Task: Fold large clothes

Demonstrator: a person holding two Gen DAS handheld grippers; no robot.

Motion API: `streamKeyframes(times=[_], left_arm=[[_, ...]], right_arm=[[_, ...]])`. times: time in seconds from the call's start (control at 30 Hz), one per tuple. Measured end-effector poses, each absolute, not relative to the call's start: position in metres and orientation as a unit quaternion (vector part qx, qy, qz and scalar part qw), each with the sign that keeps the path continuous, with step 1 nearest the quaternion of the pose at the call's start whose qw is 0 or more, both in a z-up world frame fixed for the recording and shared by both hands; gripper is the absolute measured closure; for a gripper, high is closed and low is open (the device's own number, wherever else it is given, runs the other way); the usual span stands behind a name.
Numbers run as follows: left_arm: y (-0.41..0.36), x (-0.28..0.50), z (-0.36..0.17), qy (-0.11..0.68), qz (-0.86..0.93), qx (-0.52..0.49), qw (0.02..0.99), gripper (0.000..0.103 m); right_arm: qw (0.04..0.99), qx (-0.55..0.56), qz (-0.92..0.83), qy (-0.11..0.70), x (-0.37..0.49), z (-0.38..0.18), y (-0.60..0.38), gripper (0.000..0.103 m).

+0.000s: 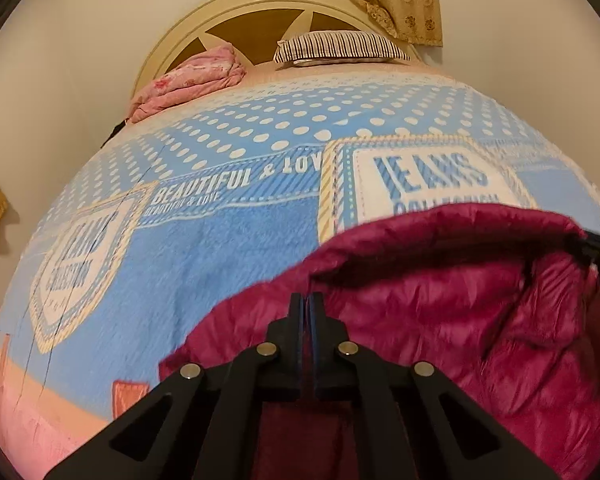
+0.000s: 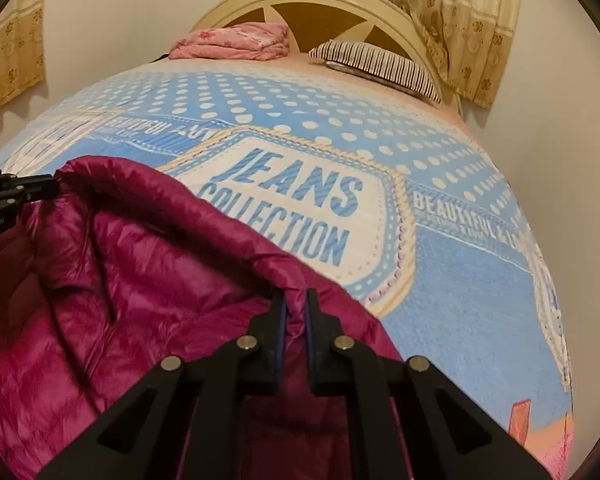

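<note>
A magenta padded jacket [image 1: 440,312] lies on the blue bedspread [image 1: 220,256], its far edge lifted into a rolled rim. My left gripper [image 1: 309,300] is shut on the left end of that rim, pads pressed together on thin fabric. The right gripper [image 1: 584,246] shows at the right border of the left wrist view, biting the rim's other end. In the right wrist view the jacket [image 2: 140,272] fills the lower left, and my right gripper [image 2: 296,304] is shut on a thick fold of its edge. At the left border, the left gripper [image 2: 54,186] pinches the rim.
The bedspread [image 2: 460,272] bears "JEANS COLLECTION" patches and white dots. By the cream headboard [image 1: 260,4] lie a folded pink quilt [image 1: 188,80] and a striped pillow [image 1: 340,46]. Patterned curtains [image 2: 460,12] hang behind. Walls flank the bed.
</note>
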State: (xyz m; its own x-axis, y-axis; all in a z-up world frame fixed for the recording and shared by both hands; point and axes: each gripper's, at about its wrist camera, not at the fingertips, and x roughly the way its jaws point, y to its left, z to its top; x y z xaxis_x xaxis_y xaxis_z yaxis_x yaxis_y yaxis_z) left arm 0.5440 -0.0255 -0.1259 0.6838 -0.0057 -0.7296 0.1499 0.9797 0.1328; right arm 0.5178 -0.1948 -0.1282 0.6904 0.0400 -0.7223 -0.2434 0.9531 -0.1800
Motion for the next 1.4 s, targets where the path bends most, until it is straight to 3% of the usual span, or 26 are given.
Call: streamKeyframes(times=[0.23,0.53,0.57,0.6,0.67,0.83,0.97,1.23,1.4], left_arm=[[-0.017,0.537,-0.170,0.431,-0.026,0.084,0.898,0.102],[-0.004,0.542,-0.087,0.353,0.007,0.022,0.935,0.098],[-0.006,0.552,-0.082,0.357,0.006,0.018,0.934,0.084],[-0.006,0.560,-0.081,0.360,0.008,0.012,0.933,0.052],[-0.005,0.574,-0.077,0.341,0.033,-0.016,0.940,0.017],[-0.023,0.605,-0.081,0.348,0.034,-0.040,0.936,0.014],[-0.070,0.626,-0.103,0.343,0.107,0.126,0.925,0.014],[-0.054,0.583,-0.156,0.383,0.109,0.179,0.900,0.014],[-0.047,0.572,-0.175,0.399,0.098,0.162,0.897,0.014]], right_arm=[[0.897,-0.154,0.065,0.410,0.512,-0.165,-0.200,0.095],[0.903,-0.153,0.066,0.397,0.510,-0.168,-0.205,0.095],[0.904,-0.152,0.066,0.395,0.510,-0.169,-0.205,0.095],[0.905,-0.152,0.066,0.391,0.509,-0.169,-0.205,0.095],[0.910,-0.153,0.066,0.380,0.506,-0.170,-0.205,0.095],[0.908,-0.172,0.071,0.374,0.502,-0.179,-0.199,0.095],[0.909,-0.172,0.074,0.373,0.502,-0.183,-0.199,0.095],[0.917,-0.149,0.077,0.361,0.499,-0.177,-0.207,0.094],[0.919,-0.124,0.081,0.365,0.484,-0.158,-0.217,0.075]])
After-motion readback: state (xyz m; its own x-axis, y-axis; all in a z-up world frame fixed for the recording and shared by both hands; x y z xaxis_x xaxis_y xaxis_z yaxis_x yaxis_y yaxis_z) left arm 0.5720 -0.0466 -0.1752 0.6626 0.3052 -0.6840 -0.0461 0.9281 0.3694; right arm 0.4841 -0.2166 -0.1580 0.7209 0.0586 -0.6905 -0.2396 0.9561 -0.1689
